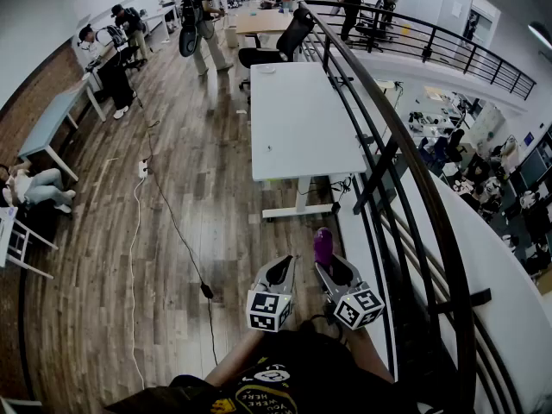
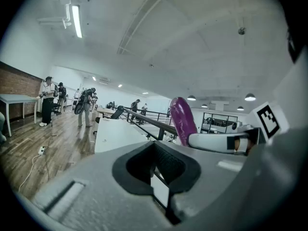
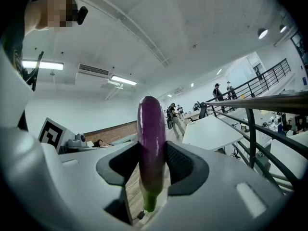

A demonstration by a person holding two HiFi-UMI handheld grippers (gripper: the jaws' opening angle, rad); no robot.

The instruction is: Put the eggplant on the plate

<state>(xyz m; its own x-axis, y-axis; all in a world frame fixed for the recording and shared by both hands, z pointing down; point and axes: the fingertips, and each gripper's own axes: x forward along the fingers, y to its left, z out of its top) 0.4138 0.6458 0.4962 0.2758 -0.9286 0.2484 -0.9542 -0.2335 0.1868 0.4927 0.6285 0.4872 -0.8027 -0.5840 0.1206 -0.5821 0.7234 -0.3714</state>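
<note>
A purple eggplant (image 1: pixel 323 247) stands upright between the jaws of my right gripper (image 1: pixel 328 270), which is shut on its lower half. In the right gripper view the eggplant (image 3: pixel 152 138) fills the gap between the dark pads of the right gripper (image 3: pixel 152 166), green stem end down. My left gripper (image 1: pixel 283 271) is held just left of it, its fingertips together with nothing between them. From the left gripper (image 2: pixel 155 163) the eggplant (image 2: pixel 182 119) shows to the right. No plate is in view.
A long white table (image 1: pixel 302 119) stands ahead beside a black railing (image 1: pixel 405 188) over a lower floor. A black office chair (image 1: pixel 285 41) sits at its far end. A cable (image 1: pixel 172 222) runs over the wooden floor. Several people stand at the back left.
</note>
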